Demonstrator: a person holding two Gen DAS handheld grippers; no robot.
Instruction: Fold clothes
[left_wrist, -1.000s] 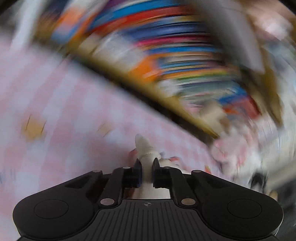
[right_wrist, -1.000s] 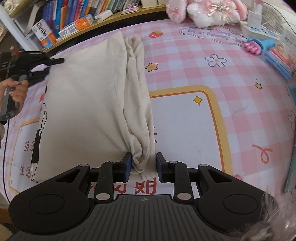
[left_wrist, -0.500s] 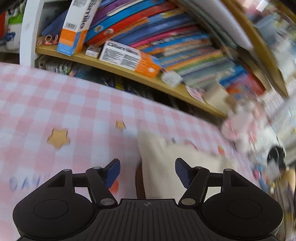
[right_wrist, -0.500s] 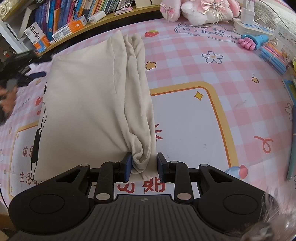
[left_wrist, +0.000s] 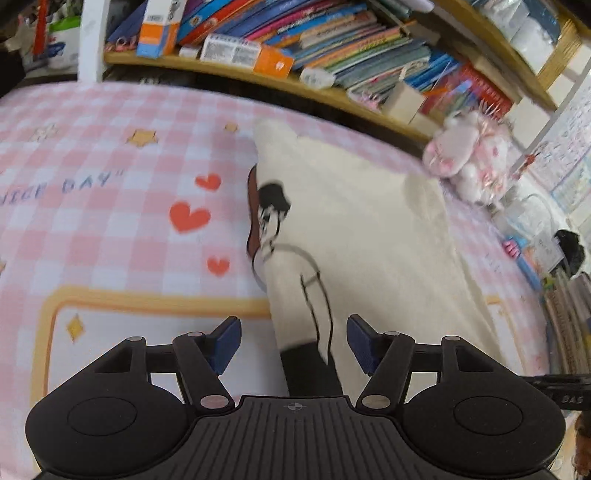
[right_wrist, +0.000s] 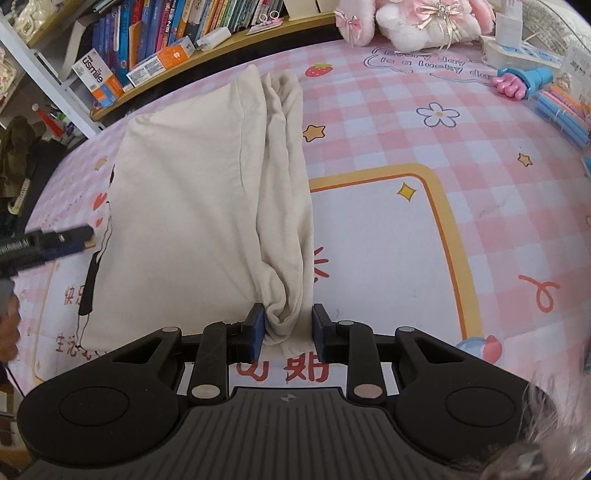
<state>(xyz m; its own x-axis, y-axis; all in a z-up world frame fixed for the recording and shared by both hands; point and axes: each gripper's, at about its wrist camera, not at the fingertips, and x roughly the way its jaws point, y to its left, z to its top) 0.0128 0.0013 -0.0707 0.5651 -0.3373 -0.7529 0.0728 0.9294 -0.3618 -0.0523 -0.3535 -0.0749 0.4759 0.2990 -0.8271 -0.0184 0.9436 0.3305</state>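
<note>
A cream garment (right_wrist: 184, 192) with a printed cartoon figure (left_wrist: 273, 214) lies folded lengthwise on the pink checked mat (right_wrist: 369, 110). My right gripper (right_wrist: 288, 325) is shut on the bunched near end of its right-hand fold. My left gripper (left_wrist: 294, 332) hovers over the garment's (left_wrist: 369, 229) left edge. Its jaws stand wide and are closing, with the printed edge between them but untouched by the pads. In the right wrist view the left gripper's fingers (right_wrist: 66, 238) reach in from the left beside that edge.
A bookshelf (left_wrist: 258, 40) packed with books and boxes runs behind the mat (left_wrist: 92, 206). A pink plush toy (right_wrist: 413, 18) sits at the far edge. A pink and blue hand toy (right_wrist: 517, 79) and pens lie far right. A person's hand (right_wrist: 7, 325) shows at the left.
The left gripper let go of the cream cloth it pinched, opened wide, and swung down along the garment's left edge. The right gripper stayed clamped on its fold.
</note>
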